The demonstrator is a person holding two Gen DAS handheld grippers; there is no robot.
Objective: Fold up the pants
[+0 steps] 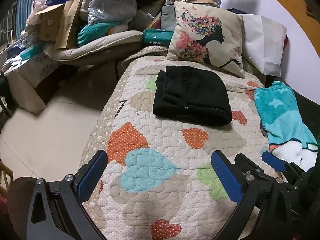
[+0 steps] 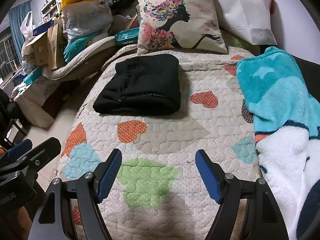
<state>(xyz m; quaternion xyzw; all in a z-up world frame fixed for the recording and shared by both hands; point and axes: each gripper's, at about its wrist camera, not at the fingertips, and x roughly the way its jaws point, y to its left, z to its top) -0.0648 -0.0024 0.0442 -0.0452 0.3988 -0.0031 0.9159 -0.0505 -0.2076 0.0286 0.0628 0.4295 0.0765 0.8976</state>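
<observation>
Pants lie folded beyond both grippers, left and right, tilted down, jaws spread.

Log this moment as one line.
folded black pants on heart-patterned quilt | left gripper open, empty | right gripper open, empty

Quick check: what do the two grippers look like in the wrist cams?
Both match: the left gripper and right gripper have black angular linkage arms with silver pivot bolts, and each finger carries a flat blue ribbed pad. No cables, sleeves or legible markings show.

Each black claw has ribbed blue pads, silver screws.
</observation>
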